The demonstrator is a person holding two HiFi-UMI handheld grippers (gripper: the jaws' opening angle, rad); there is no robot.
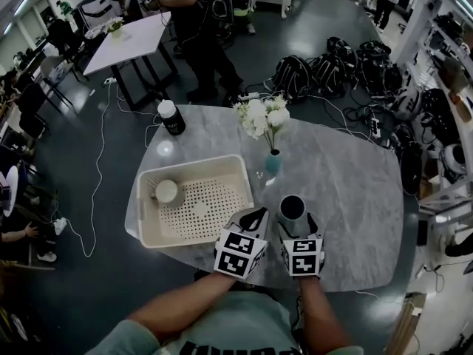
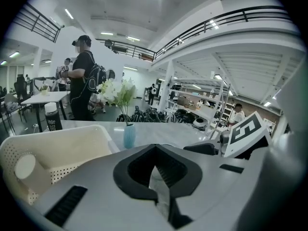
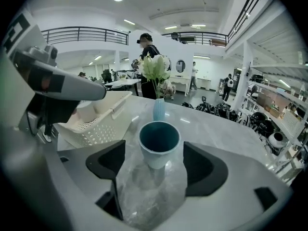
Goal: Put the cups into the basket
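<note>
Grey marbled table in a busy hall: one cup in the basket, one waiting near the front edge.
A white basket sits toward the table's left edge, with a pale cup at its left end. The teal cup stands upright between the spread jaws of the right gripper, and neither pad touches it. The left gripper, jaws pressed together and empty, is by the basket's near right corner. Best to centre the cup between the pads, close gently on its wall and lift it straight up.
</note>
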